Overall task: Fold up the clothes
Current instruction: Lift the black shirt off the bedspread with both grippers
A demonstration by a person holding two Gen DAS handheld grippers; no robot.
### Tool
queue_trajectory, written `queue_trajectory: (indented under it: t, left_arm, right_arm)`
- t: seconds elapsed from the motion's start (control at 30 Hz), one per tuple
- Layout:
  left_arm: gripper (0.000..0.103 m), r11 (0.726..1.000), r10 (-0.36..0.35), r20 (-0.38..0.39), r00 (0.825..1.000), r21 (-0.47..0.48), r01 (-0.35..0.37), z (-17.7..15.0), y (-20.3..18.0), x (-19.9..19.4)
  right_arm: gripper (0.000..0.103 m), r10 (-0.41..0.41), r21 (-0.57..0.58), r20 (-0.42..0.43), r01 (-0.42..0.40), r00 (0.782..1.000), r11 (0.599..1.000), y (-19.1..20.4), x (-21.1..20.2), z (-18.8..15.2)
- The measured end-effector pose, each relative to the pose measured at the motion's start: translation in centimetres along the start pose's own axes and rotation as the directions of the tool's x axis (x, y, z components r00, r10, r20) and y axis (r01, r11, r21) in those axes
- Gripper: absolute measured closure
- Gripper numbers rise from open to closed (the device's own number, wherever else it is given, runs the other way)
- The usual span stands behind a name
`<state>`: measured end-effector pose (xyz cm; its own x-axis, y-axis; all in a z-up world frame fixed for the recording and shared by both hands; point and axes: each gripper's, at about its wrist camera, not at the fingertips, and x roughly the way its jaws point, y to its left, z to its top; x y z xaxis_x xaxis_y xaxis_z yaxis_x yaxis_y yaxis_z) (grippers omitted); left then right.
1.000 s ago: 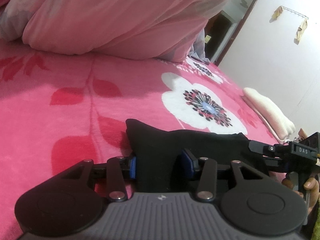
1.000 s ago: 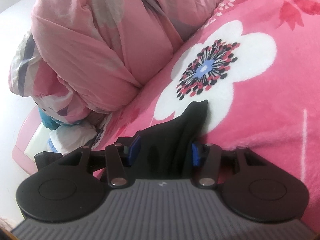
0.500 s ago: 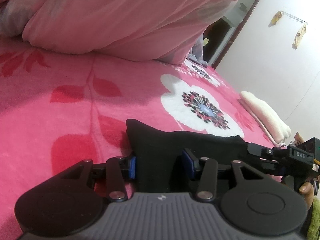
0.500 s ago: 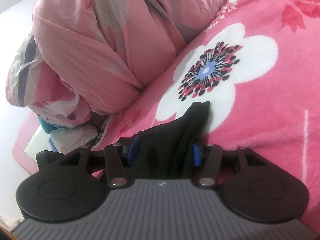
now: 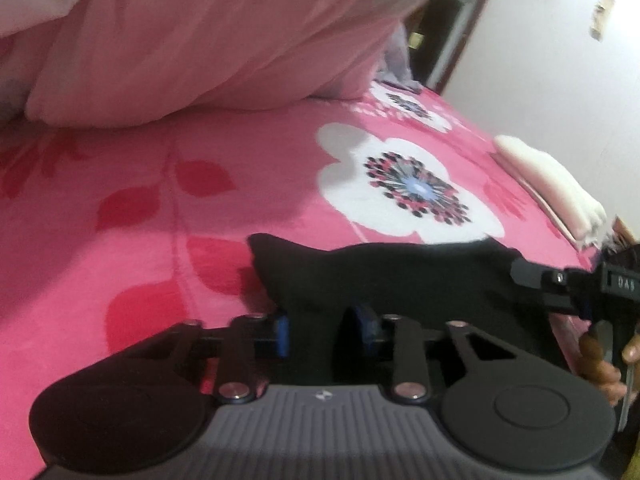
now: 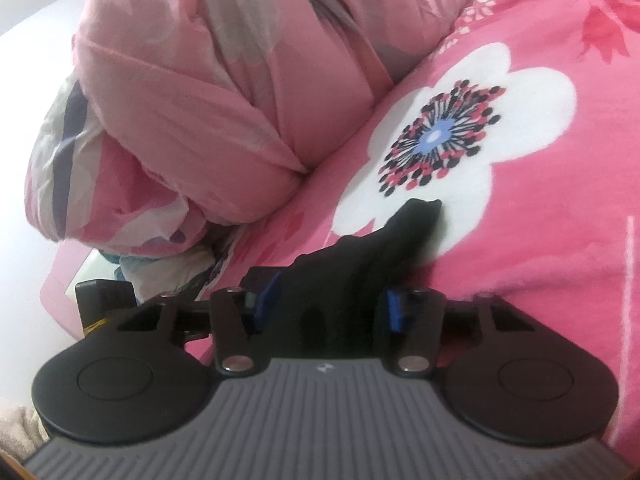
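1. Left gripper [image 5: 322,334] has just been closing, its blue pads pinching the black garment [image 5: 400,276]; right gripper [image 6: 326,306] likewise narrowed on the cloth's other end.
2. Garment lies stretched between them on the pink floral blanket [image 5: 140,208].
3. Pink duvet [image 6: 208,92] is heaped behind; a cream towel [image 5: 548,184] lies near the white wall [image 5: 540,80].
4. "DAS" shows on the right gripper's body.

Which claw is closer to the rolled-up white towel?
Right. The right claw sits just below the white towel; the left claw is further away, across the black cloth.
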<state>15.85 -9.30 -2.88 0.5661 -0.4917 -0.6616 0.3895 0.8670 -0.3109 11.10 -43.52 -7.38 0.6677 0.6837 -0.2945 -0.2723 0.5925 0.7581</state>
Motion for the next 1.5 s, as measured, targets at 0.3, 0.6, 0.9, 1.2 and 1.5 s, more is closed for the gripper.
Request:
queue_trajectory:
  t: [0.3,0.6,0.9,1.2,1.5]
  left_arm:
    - [0.097,0.999,0.022,0.030,0.999,-0.042,-0.021,-0.4,0.1,-0.6]
    - [0.098,0.999,0.032,0.129,0.991,-0.030,-0.029,0.2,-1.7,-4.0]
    - [0.098,1.000,-0.010,0.260,0.965,0.020,0.005,0.2,-4.5,-10.0]
    - [0.098,0.995,-0.094,0.401,0.911,0.078,0.068,-0.8,-8.3,-16.8]
    - [0.099,0.972,-0.226,0.475,0.851,0.162,0.168,0.3,-13.7,-20.7]
  right_arm:
    - [0.093,0.000,-0.022,0.006,0.000,1.000,1.000,0.6,-0.1,-0.2]
    - [0.095,-0.039,-0.107,0.095,0.049,0.995,0.993,3.3,-2.0,-0.1]
    - [0.095,-0.104,-0.213,0.221,0.152,0.970,0.965,9.0,-6.3,-1.1]
    - [0.096,-0.152,-0.302,0.353,0.266,0.923,0.916,15.4,-11.2,-2.5]
    - [0.096,-0.138,-0.291,0.512,0.322,0.848,0.901,18.9,-18.5,-2.8]
